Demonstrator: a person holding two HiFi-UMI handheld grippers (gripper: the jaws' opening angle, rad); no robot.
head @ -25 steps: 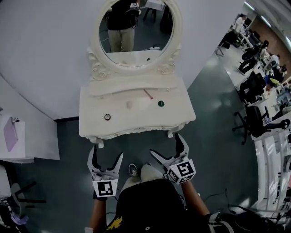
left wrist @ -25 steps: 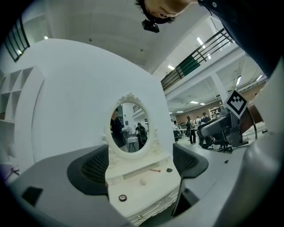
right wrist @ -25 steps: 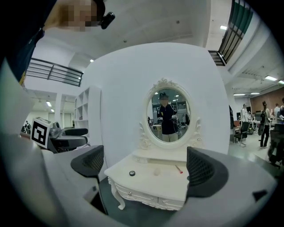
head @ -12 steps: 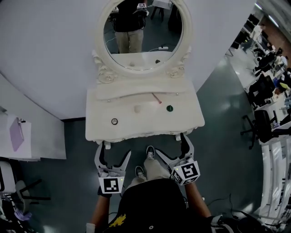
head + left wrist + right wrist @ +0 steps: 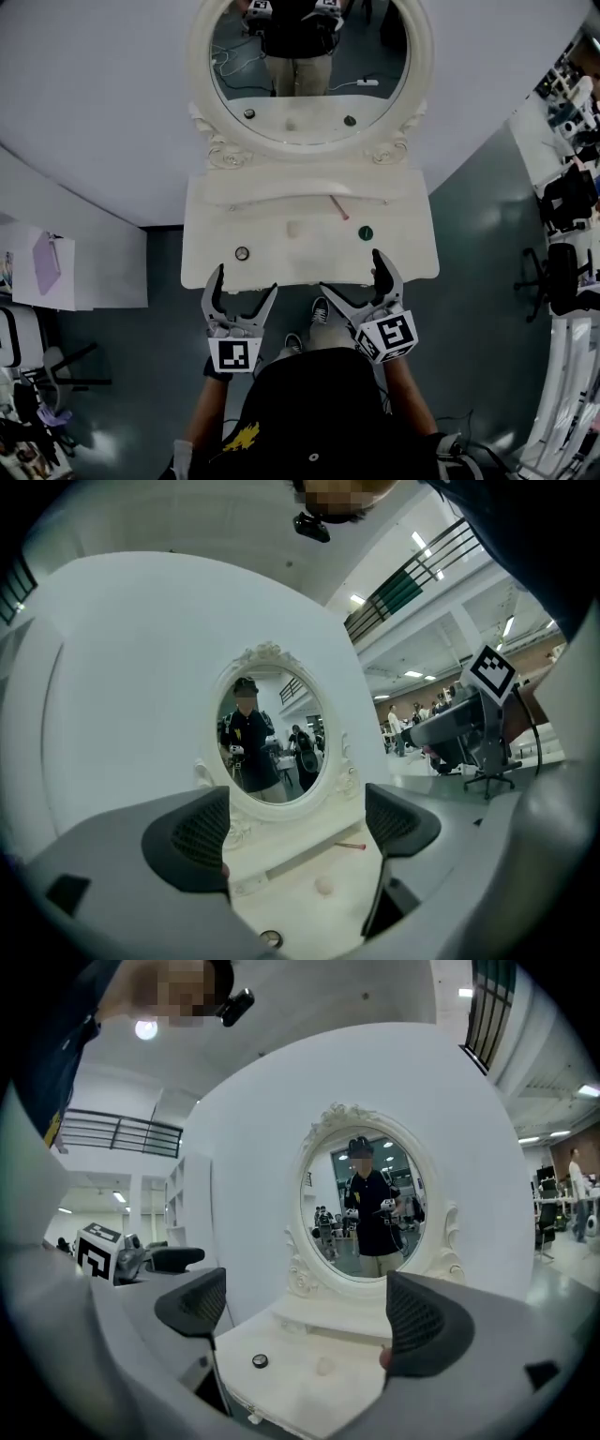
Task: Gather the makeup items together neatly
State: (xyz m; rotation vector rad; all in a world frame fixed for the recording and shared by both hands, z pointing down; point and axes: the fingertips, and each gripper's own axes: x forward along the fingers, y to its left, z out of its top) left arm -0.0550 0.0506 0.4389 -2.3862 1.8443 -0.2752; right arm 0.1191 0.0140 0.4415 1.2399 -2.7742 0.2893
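While the makeup items lie scattered on the white desk [image 5: 202, 267], nothing is held: the left gripper [image 5: 244, 281] is spread open and empty at the front edge, and the right gripper [image 5: 353, 272], whose jaws have just been closing slightly, is also wide with nothing between. A dark-rimmed pot [image 5: 242, 253] sits front left, a pale puff [image 5: 294, 228] mid-desk, a pink pencil [image 5: 338, 207] and green pot [image 5: 366, 232] to the right. The pencil could be rolled away, or a small pot flicked over the edge, if approached too fast or pinched off-centre.
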